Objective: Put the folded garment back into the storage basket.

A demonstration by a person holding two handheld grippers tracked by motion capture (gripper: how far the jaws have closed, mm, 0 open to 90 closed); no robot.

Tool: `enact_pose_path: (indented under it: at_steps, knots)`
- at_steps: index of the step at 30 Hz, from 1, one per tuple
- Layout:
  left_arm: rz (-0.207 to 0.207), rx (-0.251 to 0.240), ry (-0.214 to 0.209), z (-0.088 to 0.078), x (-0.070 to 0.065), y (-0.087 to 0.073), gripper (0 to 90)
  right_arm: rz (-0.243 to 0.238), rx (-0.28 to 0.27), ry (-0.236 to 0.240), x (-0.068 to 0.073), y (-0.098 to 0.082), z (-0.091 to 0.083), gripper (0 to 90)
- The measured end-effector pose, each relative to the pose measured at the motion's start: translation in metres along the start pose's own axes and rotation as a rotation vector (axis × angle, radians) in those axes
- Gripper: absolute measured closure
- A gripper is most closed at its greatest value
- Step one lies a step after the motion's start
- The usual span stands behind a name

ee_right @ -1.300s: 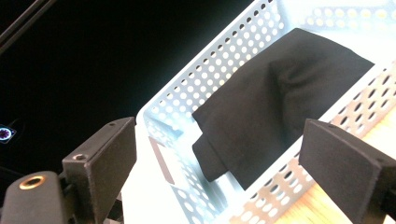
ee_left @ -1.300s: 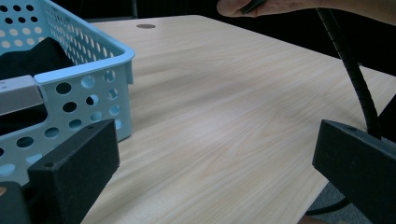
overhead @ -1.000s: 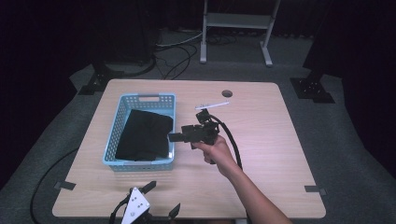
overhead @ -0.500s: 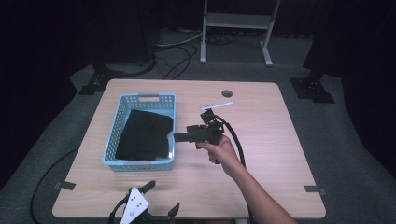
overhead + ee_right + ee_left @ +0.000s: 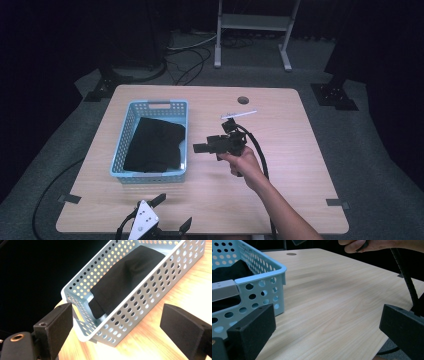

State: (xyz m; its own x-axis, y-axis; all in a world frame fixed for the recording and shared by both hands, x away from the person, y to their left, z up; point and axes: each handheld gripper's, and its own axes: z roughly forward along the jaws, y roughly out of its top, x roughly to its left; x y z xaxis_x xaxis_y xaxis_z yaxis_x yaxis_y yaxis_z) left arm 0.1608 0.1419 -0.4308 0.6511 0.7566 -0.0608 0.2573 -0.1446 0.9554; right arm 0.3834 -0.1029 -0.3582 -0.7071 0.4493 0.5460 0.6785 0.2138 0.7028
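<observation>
A folded black cloth (image 5: 154, 145) lies inside the perforated light-blue plastic basket (image 5: 129, 121) on the pale wooden bench (image 5: 290, 150); at its three o'clock hovers the right gripper (image 5: 202, 148), fingers apart.

Your right gripper (image 5: 206, 148): basket (image 5: 129, 131) just left, ahead of its jaws | folded cloth (image 5: 154, 144): inside basket | your left gripper (image 5: 160, 222): at table's (image 5: 295, 150) near edge, basket just beyond.
</observation>
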Motion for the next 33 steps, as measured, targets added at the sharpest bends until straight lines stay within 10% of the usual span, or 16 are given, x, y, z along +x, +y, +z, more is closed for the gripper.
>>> enact_pose_path:
  at_steps: [33]
  knots:
    - [0.007, 0.002, -0.005, 0.0, -0.002, 0.0, 0.0, -0.005, 0.023, -0.027, -0.011, -0.011, -0.026, 11.0]
